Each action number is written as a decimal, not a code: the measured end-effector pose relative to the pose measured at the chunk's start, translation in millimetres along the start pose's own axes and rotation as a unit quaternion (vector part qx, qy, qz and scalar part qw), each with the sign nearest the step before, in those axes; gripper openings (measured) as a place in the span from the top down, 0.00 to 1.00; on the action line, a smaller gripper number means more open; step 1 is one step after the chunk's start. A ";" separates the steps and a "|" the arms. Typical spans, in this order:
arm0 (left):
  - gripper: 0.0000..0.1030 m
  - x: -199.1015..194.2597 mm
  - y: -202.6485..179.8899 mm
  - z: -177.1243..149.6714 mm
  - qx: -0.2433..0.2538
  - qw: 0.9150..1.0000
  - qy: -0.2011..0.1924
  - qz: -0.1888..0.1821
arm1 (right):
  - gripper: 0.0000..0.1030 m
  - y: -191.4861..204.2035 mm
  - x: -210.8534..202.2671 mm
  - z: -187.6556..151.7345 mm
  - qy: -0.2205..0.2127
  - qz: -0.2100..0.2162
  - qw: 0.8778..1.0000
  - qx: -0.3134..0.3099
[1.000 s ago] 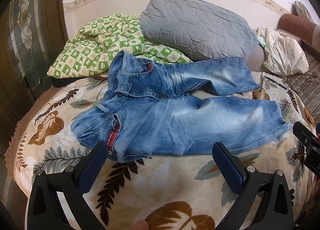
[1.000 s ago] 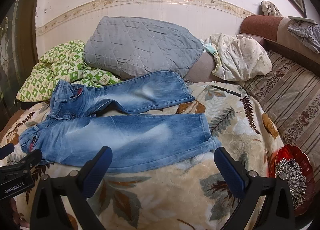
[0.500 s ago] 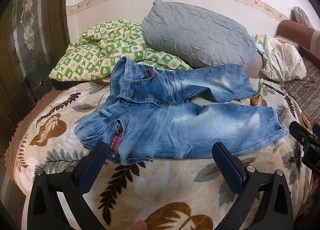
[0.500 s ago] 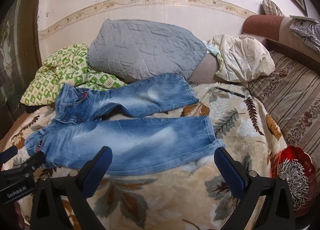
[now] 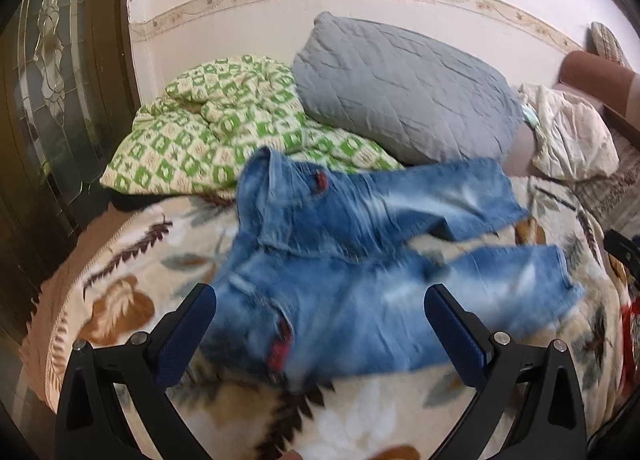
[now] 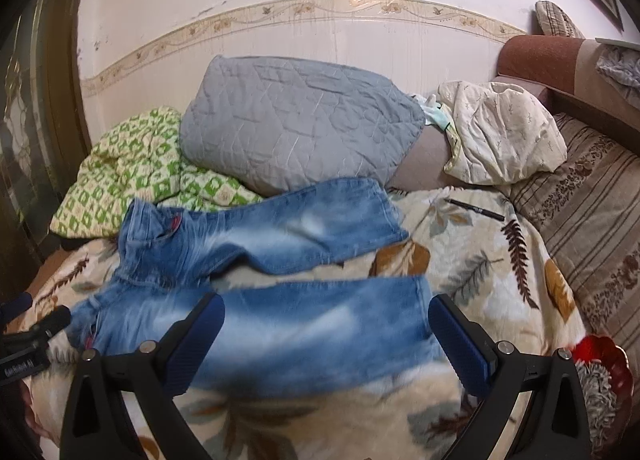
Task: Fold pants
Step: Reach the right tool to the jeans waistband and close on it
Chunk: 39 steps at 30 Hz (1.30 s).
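- blue jeans lie spread on the leaf-print blanket, waistband toward 9 o'clock, both legs running toward 3 o'clock and splayed apart.
- left gripper at 6 o'clock, blue-padded fingers wide apart over the near waist and thigh, contact unclear through blur.
- grey pillow at 12 o'clock, overlapping the green checked quilt at 10 o'clock.
- cream bundle at 2 o'clock.

Left tongs, right tongs: black frames, blue ribbed pads, silver screws.
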<state>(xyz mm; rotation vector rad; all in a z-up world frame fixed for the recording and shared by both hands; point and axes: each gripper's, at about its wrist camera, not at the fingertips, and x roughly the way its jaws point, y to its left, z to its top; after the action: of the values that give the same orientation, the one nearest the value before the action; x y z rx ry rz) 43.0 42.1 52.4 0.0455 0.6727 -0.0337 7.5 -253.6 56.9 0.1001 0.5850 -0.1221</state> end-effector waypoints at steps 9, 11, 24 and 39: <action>0.00 28.8 -2.1 46.6 -0.054 0.997 -0.024 -0.049 | 0.00 -34.6 45.7 46.0 -0.013 0.012 1.000 -0.004; 0.00 43.2 -11.3 43.6 -0.059 0.996 -0.018 -0.067 | 0.00 -41.6 73.5 61.0 0.005 0.051 0.998 -0.037; 0.00 99.4 -47.3 26.5 -0.020 0.998 -0.006 -0.060 | 0.00 -85.4 256.8 115.6 0.071 0.034 0.994 -0.077; 0.00 149.9 -60.3 64.2 0.012 0.998 -0.010 -0.064 | 0.03 -108.9 367.1 127.5 0.118 0.058 0.981 -0.139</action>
<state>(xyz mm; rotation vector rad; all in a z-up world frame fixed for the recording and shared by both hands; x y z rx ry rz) 197.4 -24.0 7.2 0.0256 0.6537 -0.1649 364.8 -409.4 -47.9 -0.1249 0.8265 0.0881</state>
